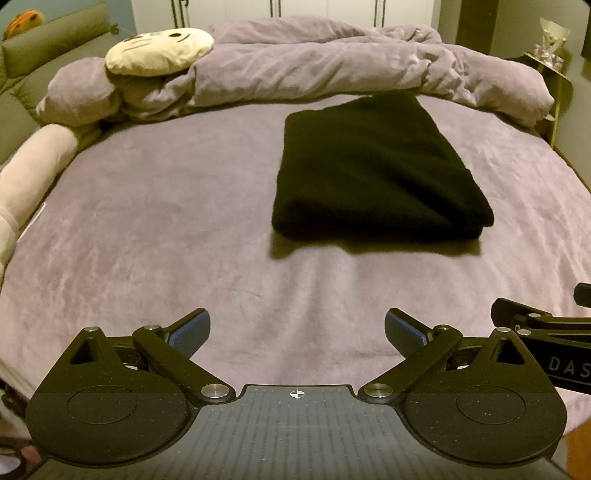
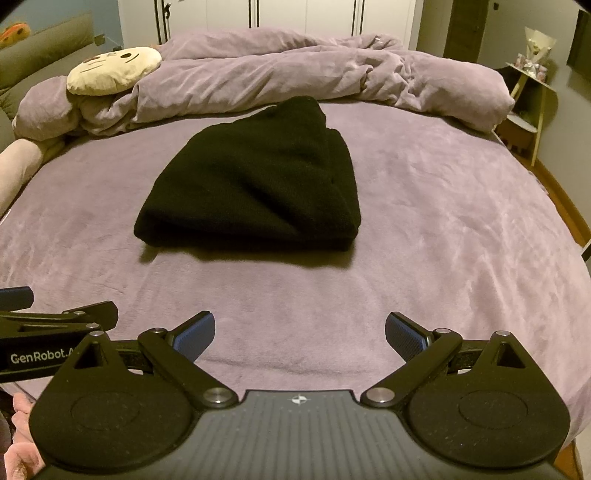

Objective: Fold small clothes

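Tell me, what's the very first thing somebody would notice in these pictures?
The folded black garment, dark against the purple bed sheet, lying in the middle of the bed ahead of both grippers. Next comes the cream cushion with a cartoon face, resting on the bunched purple duvet at the far left. Close to the camera, the left gripper and right gripper hover with jaws open, holding nothing.

A bed [image 2: 461, 221] with a mauve plush sheet is filling the room under dim, yellowish light. A rumpled mauve duvet [image 2: 295, 70] is lying bunched along its far edge, and a cream cushion with a drawn face [image 2: 114, 70] is resting on the duvet's left end. An olive-green padded headboard [image 1: 48, 48] is running along the left side. White wardrobe doors [image 2: 295, 14] are standing behind the bed. At the right, a small shelf unit [image 2: 532, 99] is standing against a grey wall.
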Motion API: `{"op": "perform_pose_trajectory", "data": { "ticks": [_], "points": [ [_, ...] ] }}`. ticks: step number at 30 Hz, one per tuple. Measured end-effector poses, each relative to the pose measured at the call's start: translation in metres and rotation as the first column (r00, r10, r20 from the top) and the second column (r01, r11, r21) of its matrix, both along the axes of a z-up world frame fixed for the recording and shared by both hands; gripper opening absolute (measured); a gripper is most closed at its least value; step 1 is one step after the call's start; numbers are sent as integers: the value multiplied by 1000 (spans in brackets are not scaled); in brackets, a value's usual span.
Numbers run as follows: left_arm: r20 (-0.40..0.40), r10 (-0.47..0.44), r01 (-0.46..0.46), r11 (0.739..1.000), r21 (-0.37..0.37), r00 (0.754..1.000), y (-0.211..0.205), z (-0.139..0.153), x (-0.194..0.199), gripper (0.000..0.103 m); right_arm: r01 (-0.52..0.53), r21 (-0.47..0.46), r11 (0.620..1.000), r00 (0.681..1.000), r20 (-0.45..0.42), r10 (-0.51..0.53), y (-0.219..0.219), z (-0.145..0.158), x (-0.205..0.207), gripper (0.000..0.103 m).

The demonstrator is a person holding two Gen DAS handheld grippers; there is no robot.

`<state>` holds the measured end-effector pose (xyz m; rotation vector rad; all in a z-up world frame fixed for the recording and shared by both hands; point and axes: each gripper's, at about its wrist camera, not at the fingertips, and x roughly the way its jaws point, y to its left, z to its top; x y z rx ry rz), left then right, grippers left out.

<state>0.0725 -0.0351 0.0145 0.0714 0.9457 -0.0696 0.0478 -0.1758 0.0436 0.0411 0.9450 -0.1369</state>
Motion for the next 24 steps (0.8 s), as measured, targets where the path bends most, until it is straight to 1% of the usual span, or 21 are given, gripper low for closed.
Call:
{"op": "perform_pose_trajectory", "data": {
  "ticks": [6,24],
  "points": [
    [-5,1,-1,1000,18,1000,-2,0,0,103,-1,5,1000,1000,-1,1,-2,0,-1,99],
    [-15,2,-2,1000,-6,1000,-1,-1,-1,103,7,29,1000,1000,3,-7,-5,-1,-3,99]
  ]
}}
